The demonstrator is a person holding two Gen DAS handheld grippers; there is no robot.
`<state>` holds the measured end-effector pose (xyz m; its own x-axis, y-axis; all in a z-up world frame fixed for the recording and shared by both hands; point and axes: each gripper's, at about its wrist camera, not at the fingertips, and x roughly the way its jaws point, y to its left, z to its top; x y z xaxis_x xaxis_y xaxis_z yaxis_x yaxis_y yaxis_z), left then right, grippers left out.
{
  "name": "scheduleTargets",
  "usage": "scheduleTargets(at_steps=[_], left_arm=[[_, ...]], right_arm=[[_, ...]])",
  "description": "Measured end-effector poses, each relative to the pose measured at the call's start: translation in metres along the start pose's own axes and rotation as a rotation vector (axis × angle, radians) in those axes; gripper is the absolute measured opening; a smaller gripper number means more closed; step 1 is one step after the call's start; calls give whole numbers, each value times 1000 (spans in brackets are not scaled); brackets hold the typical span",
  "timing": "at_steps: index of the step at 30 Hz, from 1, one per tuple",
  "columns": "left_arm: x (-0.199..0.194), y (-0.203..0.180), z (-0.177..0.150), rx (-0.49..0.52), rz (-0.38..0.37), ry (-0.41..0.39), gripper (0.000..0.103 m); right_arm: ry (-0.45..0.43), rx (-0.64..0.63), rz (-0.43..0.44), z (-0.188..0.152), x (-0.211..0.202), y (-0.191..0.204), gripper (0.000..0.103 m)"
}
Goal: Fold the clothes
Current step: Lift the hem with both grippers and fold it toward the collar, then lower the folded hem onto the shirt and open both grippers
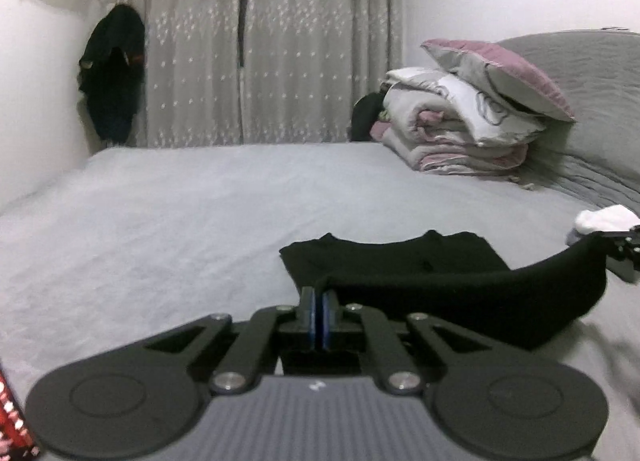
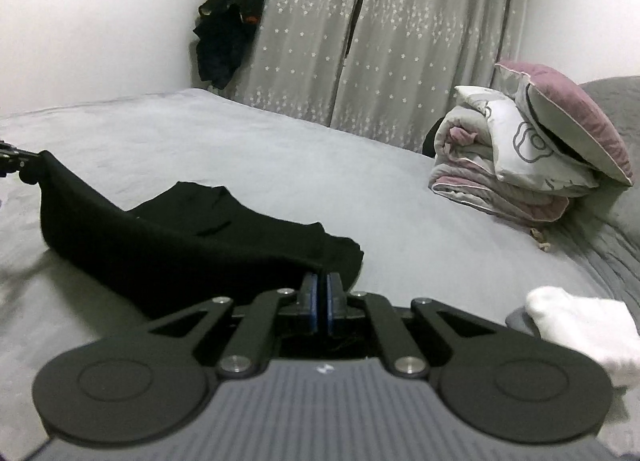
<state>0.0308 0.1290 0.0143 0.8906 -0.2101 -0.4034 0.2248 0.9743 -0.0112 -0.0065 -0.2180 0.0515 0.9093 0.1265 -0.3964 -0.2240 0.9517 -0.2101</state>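
Observation:
A black garment (image 1: 420, 273) lies on the grey bed (image 1: 180, 221), its near edge lifted off the sheet and stretched between my two grippers. My left gripper (image 1: 319, 293) is shut on the garment's near left corner. In the left wrist view the right gripper (image 1: 624, 249) shows at the right edge, holding the other raised corner. In the right wrist view my right gripper (image 2: 320, 281) is shut on the black garment (image 2: 180, 237). There the left gripper (image 2: 16, 159) pinches the far corner at the left edge. The garment's far part, with the neckline, rests flat on the bed (image 2: 280, 149).
A stack of folded quilts and pillows (image 1: 472, 117) (image 2: 532, 153) sits at the bed's far right by a grey headboard (image 1: 580, 73). A white cloth (image 2: 580, 325) (image 1: 604, 219) lies near right. Dark clothes (image 1: 114, 73) (image 2: 230, 25) hang beside grey curtains (image 1: 260, 41).

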Motion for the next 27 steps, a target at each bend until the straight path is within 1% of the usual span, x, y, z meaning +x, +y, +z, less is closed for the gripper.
scheduleTargets(at_steps=[7, 11, 15, 17, 19, 20, 24, 27], left_arm=[[57, 6, 15, -10, 13, 67, 3], [87, 8, 15, -3, 15, 114, 3], [110, 10, 11, 2, 41, 149, 5], [119, 11, 8, 5, 57, 161, 10], [127, 12, 6, 10, 78, 166, 16], [128, 14, 6, 9, 88, 166, 19], [131, 22, 8, -1, 143, 161, 32], [128, 28, 10, -20, 165, 171, 34]], right_arm=[[67, 8, 11, 10, 52, -9, 4], [112, 29, 5, 6, 81, -16, 4], [169, 63, 18, -1, 106, -22, 5], [191, 73, 14, -3, 118, -23, 5], [209, 72, 4, -5, 128, -24, 9], [219, 69, -9, -5, 133, -24, 14], [236, 85, -61, 0, 145, -33, 16], [222, 123, -102, 6, 144, -46, 16]])
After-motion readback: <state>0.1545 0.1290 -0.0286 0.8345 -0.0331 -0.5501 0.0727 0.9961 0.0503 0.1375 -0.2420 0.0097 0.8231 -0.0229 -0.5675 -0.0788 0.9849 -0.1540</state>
